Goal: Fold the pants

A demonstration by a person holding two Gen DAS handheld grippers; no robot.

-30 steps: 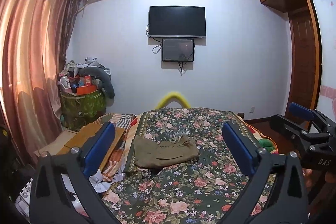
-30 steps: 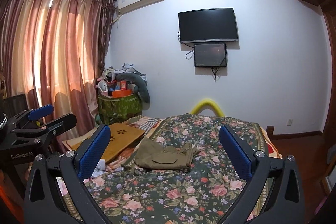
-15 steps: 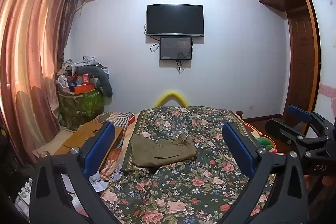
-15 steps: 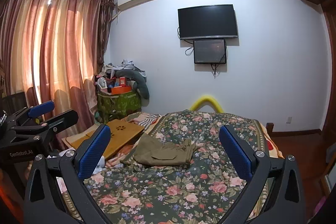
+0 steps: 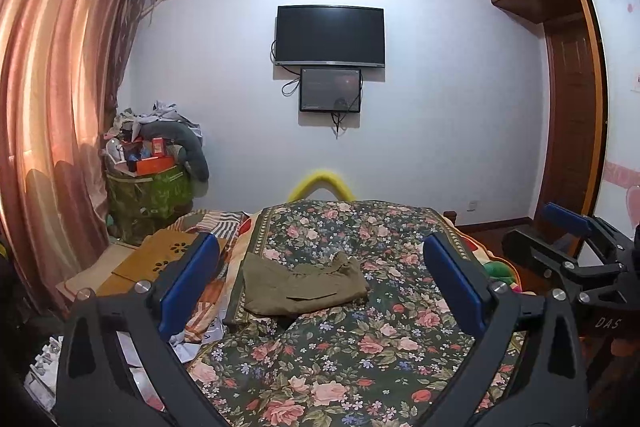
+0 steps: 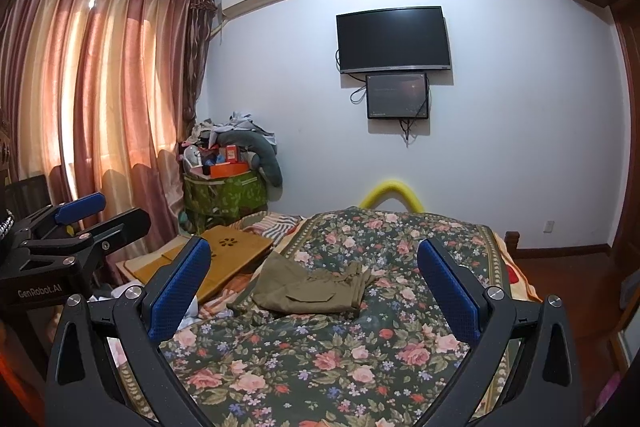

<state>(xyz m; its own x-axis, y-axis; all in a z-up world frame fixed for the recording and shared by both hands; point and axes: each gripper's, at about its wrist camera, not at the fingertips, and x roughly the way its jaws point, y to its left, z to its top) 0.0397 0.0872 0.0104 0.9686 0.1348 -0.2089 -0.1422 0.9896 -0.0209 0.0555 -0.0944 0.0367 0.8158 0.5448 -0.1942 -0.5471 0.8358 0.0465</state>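
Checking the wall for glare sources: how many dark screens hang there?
2: a large screen on the far wall, and a smaller screen directly below it, overlapping its bottom edge.

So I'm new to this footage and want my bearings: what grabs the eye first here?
The olive pants, already folded into a compact bundle, lie on the floral bedspread, ahead of both open claws, the left claw and the right claw, neither touching them. Behind, a dark TV hangs on the pale wall, with pink curtains glowing at the left.
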